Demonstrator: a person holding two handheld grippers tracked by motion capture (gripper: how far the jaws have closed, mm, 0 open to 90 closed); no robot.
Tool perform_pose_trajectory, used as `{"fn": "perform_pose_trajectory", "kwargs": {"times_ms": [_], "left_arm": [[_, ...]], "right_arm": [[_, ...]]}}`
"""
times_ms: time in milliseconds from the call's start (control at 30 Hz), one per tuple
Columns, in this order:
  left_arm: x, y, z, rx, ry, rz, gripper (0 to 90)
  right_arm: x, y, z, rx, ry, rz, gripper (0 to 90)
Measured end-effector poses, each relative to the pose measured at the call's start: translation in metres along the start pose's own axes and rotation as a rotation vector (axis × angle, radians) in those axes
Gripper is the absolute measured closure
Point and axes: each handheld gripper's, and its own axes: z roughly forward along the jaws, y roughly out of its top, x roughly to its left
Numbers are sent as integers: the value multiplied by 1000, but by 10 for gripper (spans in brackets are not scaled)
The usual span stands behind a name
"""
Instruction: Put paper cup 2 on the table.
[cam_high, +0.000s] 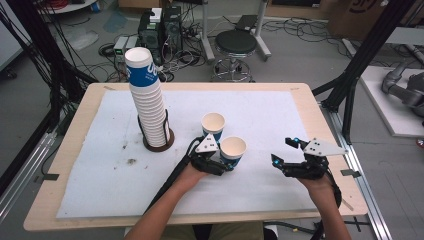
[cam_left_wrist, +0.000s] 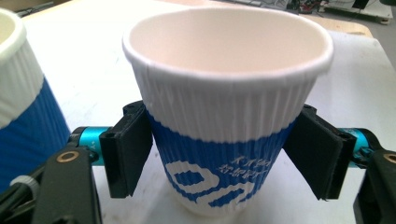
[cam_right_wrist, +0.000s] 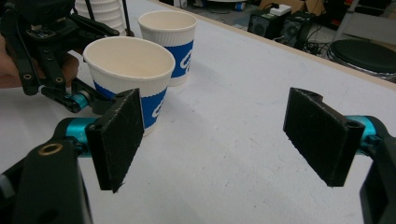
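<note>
A white and blue ribbed paper cup (cam_left_wrist: 229, 107) stands upright on the white mat (cam_high: 260, 115). My left gripper (cam_left_wrist: 219, 154) is shut on it, one black pad pressing each side of its blue band. In the high view that cup (cam_high: 233, 149) sits just right of centre with the left gripper (cam_high: 226, 163) behind it. A second, similar cup (cam_high: 213, 125) stands empty just beyond it, apart from it. My right gripper (cam_high: 281, 150) hovers open to the right of both, its fingers wide apart and holding nothing (cam_right_wrist: 219, 135). The held cup (cam_right_wrist: 128, 70) is at its left.
A tall stack of the same cups (cam_high: 147, 100) leans in a black wire holder on a brown base at the mat's left. The wooden table edge (cam_high: 320, 120) borders the mat. A stool and computer cases stand on the floor beyond.
</note>
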Motion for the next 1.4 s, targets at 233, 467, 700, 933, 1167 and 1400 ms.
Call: {"fn": "perform_pose_trajectory", "kwargs": {"times_ms": [233,467,700,933,1167,1400], "left_arm": [[-1,-4,-3,-10,11,-35,231],[0,-6,-20,-43,-1,-70,167],[-1,-4,-52,-84,19,-61,162],[5,-9,-99,-176,60,-76,164],[18,-22,-149,-258,162,-104,164],[28,-33,-189,-315,251,-128,165]], "right_arm": [[1,1,3,3,8,-5,208],[2,-1,6,14,16,0,207],[3,-1,9,18,18,1,207],[2,-1,9,16,7,-1,207],[3,-4,10,24,2,-1,207],[0,-6,7,11,-13,3,208]]}}
